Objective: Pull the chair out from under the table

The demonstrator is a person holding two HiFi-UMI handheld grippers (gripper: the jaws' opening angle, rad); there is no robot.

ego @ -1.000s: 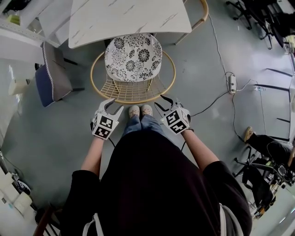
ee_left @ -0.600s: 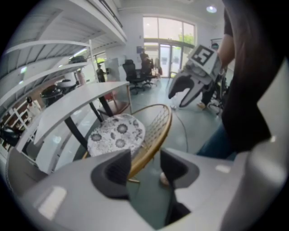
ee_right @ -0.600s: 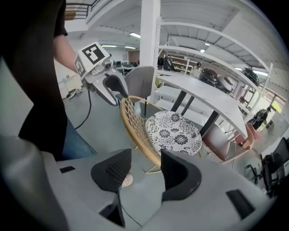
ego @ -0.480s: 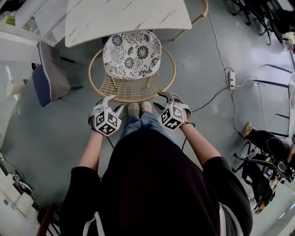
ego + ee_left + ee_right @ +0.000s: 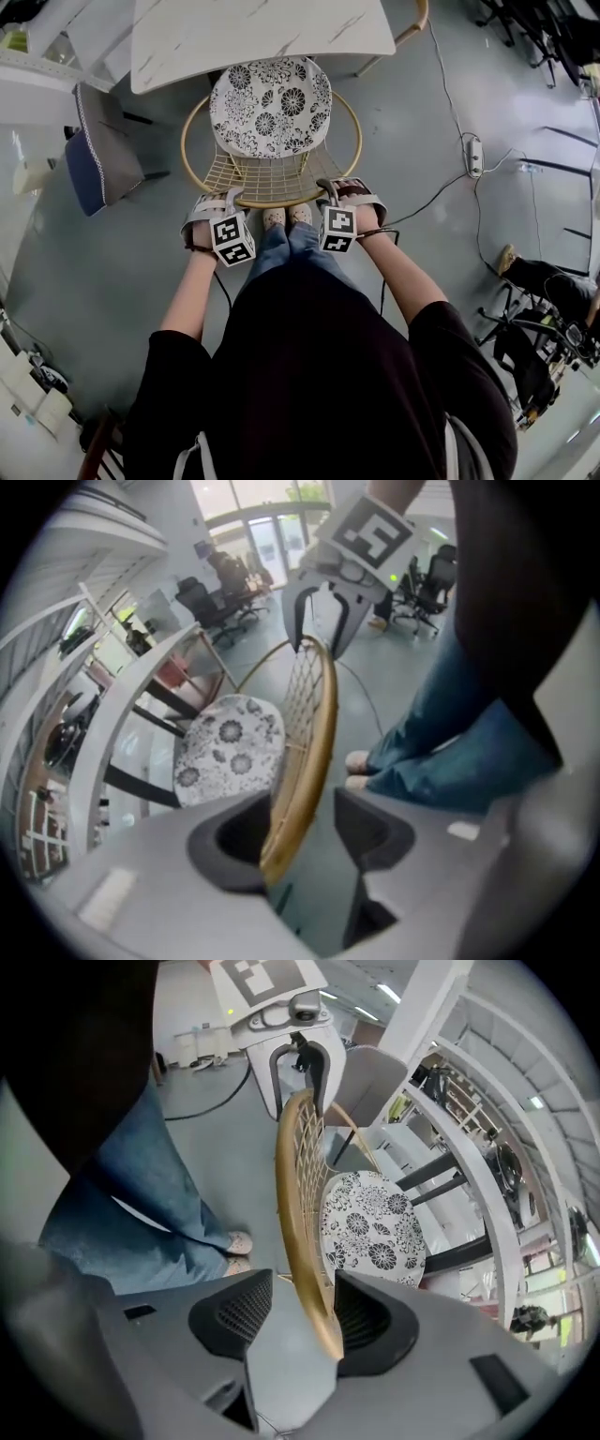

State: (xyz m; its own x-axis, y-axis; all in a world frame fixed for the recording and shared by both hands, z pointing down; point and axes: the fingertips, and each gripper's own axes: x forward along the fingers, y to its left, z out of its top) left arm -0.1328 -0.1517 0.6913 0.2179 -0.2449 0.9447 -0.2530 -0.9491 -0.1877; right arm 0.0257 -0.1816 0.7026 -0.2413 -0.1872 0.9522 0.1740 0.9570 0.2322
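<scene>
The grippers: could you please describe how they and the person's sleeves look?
Both the left gripper and right gripper are pale grey with dark grey pads, each carrying a white cube with black square markers. Dark cables trail from them. The sleeves are short and black.

The left gripper (image 5: 300,832) and right gripper (image 5: 295,1312) have just been opening their jaws. The chair's rim (image 5: 298,1241) fills each gap, close to the seat-side pad, with free room on the other side. The table (image 5: 253,37) blocks ahead and the person's legs (image 5: 281,248) block behind. Open floor (image 5: 122,272) lies outward.

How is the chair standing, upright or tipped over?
Upright. The rattan chair has its floral cushion facing up toward the head camera.
</scene>
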